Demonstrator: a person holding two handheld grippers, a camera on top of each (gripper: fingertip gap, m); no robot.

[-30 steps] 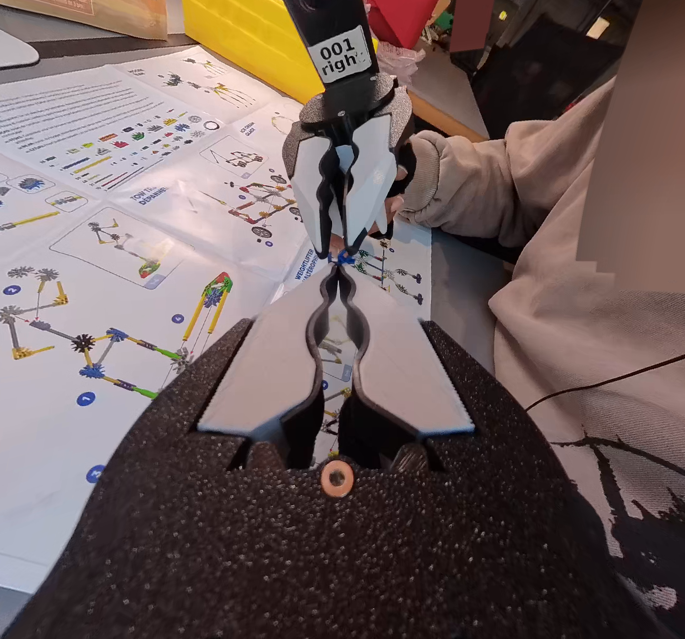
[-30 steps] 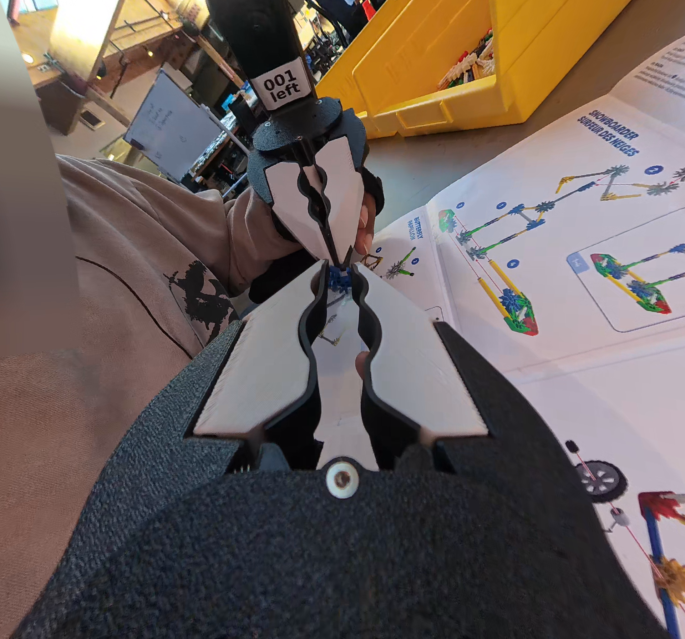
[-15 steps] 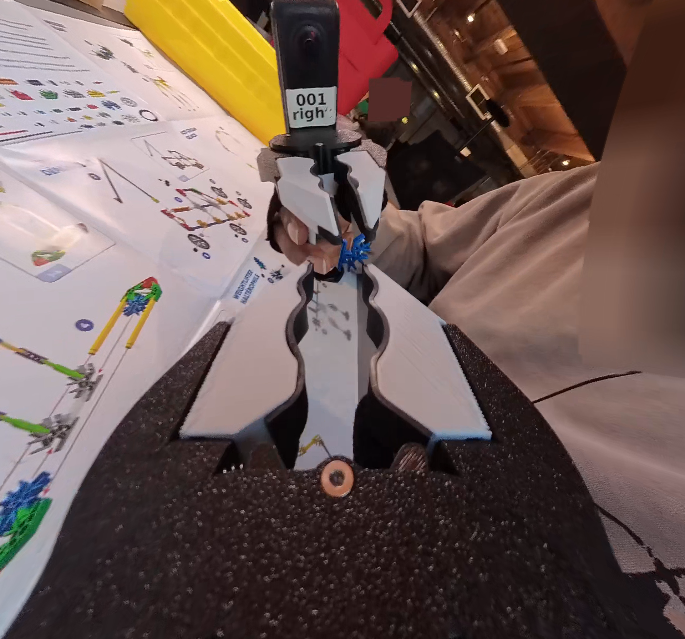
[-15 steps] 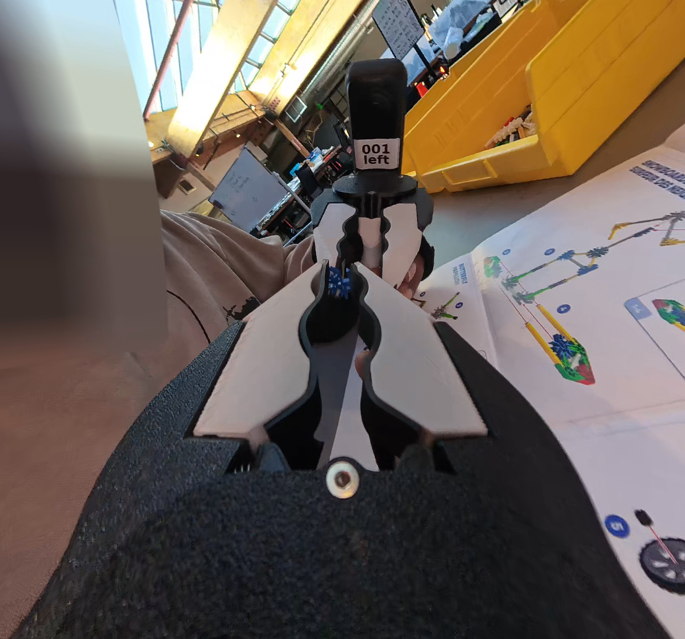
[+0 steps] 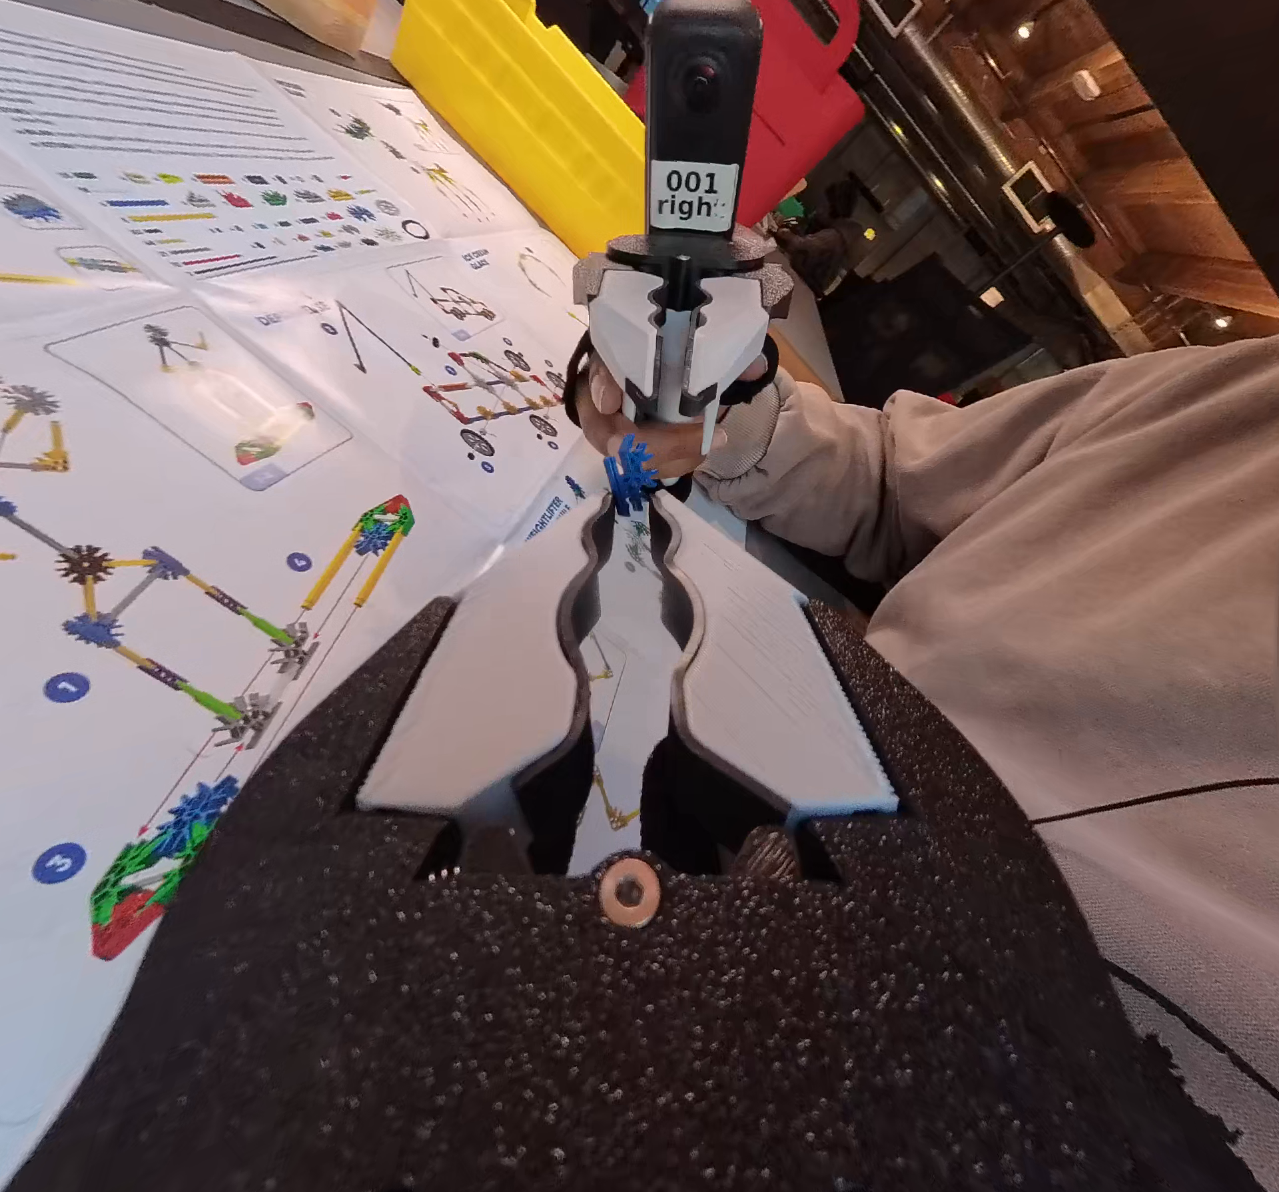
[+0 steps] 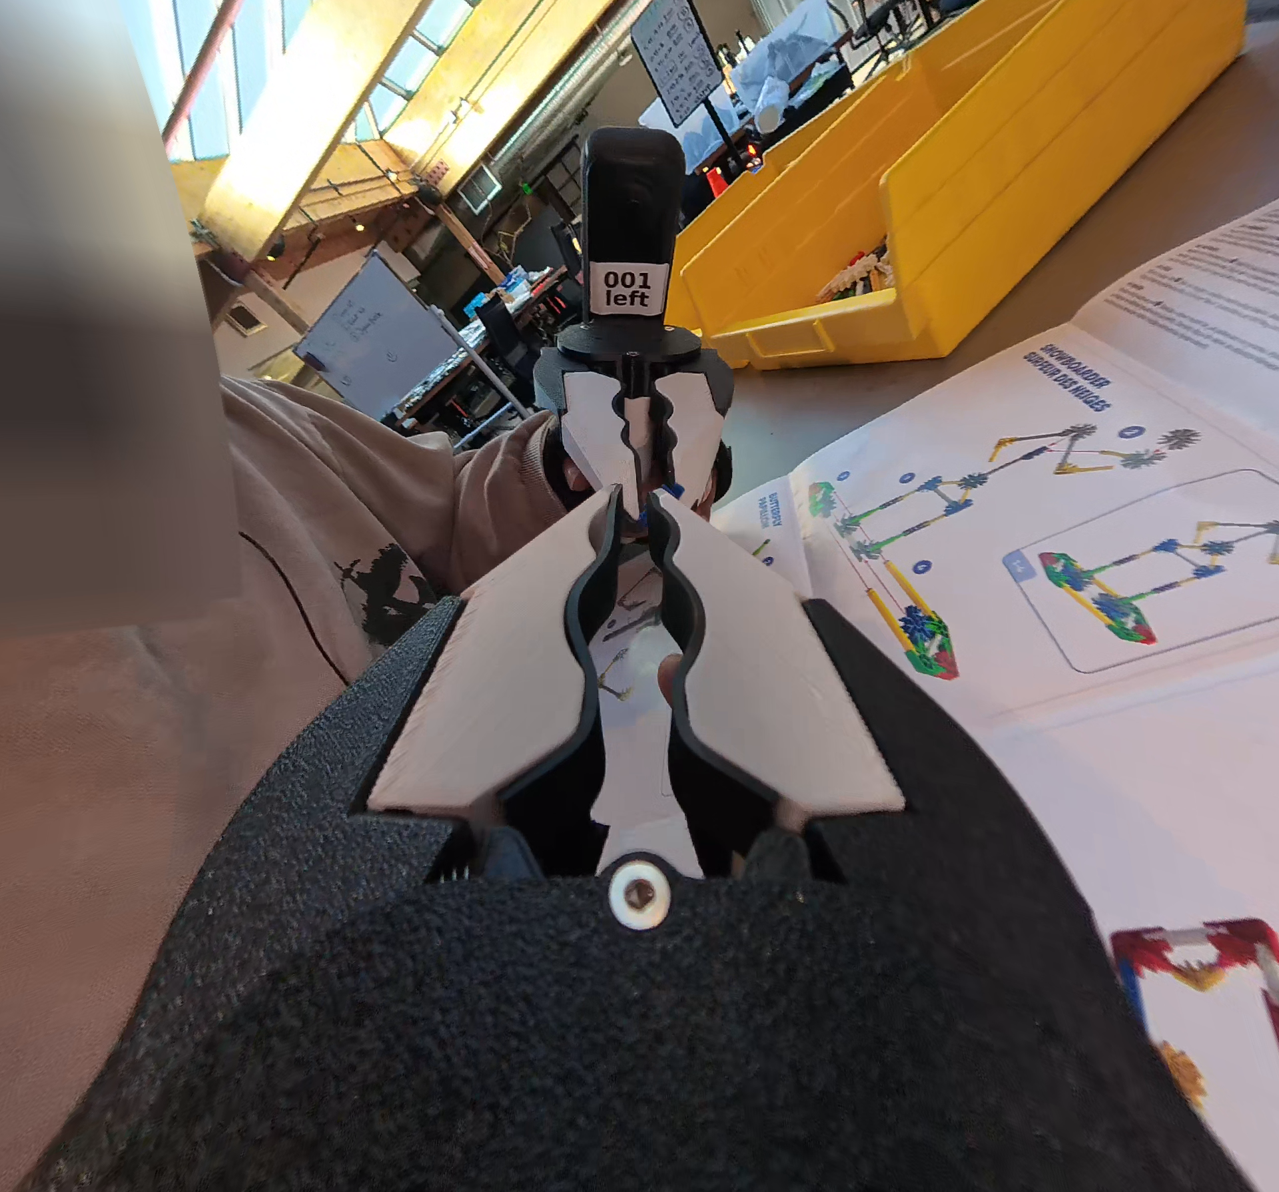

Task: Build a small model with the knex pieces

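A small blue snowflake-shaped connector (image 5: 628, 475) is held in the air between both grippers, which meet tip to tip above the instruction sheet. My left gripper (image 5: 633, 501) is shut on its near edge. My right gripper (image 5: 668, 432) comes from the far side, held by a hand, and its tips close on the connector's upper edge. In the right wrist view my right gripper (image 6: 635, 500) is nearly shut. Only blue slivers of the connector (image 6: 668, 488) show there, behind the left gripper's fingertips (image 6: 633, 501).
A large white instruction sheet (image 5: 207, 398) with coloured build diagrams covers the table and also shows in the right wrist view (image 6: 1038, 536). Yellow bins (image 5: 512, 86) stand at its far edge, one holding loose parts (image 6: 858, 277). A beige-sleeved arm (image 5: 969, 536) lies to the right. Less than 4 cm separates the two grippers' tips.
A second ago both grippers pinched the connector low over the sheet. Half a second ago my left gripper was open and the right alone held it. Now my left has closed on it again.
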